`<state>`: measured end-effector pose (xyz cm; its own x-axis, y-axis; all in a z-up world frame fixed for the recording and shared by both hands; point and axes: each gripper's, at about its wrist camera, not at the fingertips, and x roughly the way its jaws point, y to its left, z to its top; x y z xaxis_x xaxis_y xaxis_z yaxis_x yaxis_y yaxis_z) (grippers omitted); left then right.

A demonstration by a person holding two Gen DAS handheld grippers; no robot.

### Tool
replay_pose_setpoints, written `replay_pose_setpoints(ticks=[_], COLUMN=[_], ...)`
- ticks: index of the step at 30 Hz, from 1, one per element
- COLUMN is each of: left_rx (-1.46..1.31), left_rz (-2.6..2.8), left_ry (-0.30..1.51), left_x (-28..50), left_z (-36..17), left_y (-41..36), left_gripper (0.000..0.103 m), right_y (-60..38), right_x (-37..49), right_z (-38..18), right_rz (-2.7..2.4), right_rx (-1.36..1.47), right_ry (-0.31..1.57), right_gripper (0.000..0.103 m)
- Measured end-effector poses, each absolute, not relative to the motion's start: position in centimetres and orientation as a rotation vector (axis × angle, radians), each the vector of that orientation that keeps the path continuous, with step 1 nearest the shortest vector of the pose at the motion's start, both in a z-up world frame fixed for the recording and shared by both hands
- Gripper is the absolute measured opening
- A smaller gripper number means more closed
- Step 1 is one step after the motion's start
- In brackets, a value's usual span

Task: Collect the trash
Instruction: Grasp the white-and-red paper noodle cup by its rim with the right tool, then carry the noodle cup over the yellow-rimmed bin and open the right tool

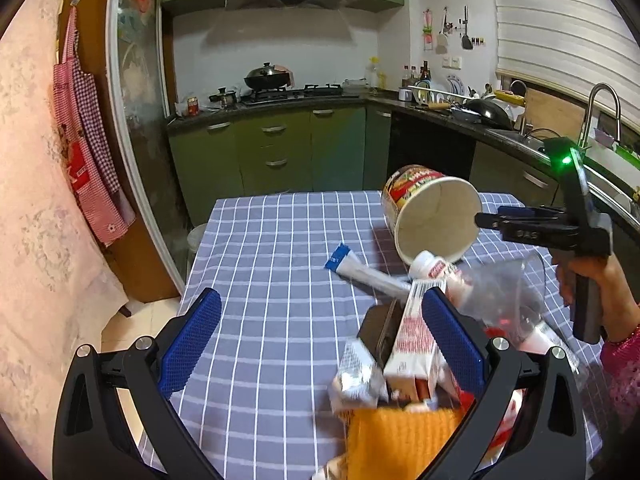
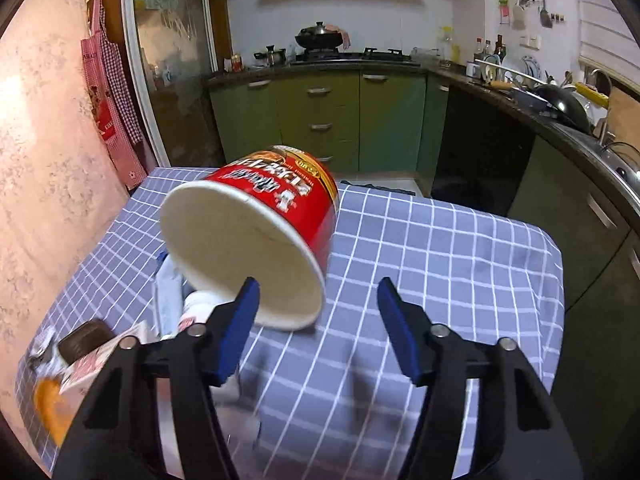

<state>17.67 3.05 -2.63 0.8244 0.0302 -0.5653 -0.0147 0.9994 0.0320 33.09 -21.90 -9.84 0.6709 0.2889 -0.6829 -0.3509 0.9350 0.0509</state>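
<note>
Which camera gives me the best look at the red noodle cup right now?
The right wrist view: the noodle cup fills the centre, tipped with its open mouth facing the camera and red label visible. The left wrist view shows the cup smaller, off to the right, mostly its white inside, beside the right gripper.

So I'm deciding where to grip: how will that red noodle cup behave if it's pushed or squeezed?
The noodle cup looks empty, so probably light. It lies tilted with a round rim, so a push would likely roll it. Its thin paper wall may dent between the right gripper fingers.
</note>
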Motion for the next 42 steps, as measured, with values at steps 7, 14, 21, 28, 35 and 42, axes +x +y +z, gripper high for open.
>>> replay_pose_setpoints(ticks=[7,14,21,28,35,42], left_rx=[0.002,0.0,-0.026,-0.049,-0.046,-0.011], left_rz=[0.004,-0.007,-0.014,-0.041,-0.086,-0.147], left_ry=[0.572,0.574,0.569,0.542,0.508,0.502], left_x=[20.3,21.0,20.4,17.9,13.8,9.8], left_z=[-2.5,-3.1,-3.2,-2.2,-1.3,-1.3], left_y=[3.0,3.3,4.2,3.9,1.9,-1.3], left_gripper=[0.099,0.099,0.099,0.099,0.099,0.099], right_y=[-21.3,-21.4,-21.9,-23.7,-30.0,-42.4], right_x=[36.9,38.2,39.2,34.7,26.1,15.2], right_z=[-11.1,-11.2,-8.3,-3.9,-0.5,-2.7], right_rz=[0.363,0.347,0.304,0.267,0.236,0.052], right_rx=[-0.047,-0.007,0.025,0.042,0.101,0.233], right_ry=[0.792,0.799,0.771,0.685,0.672,0.754], right_gripper=[0.026,0.009,0.005,0.004,0.004,0.005])
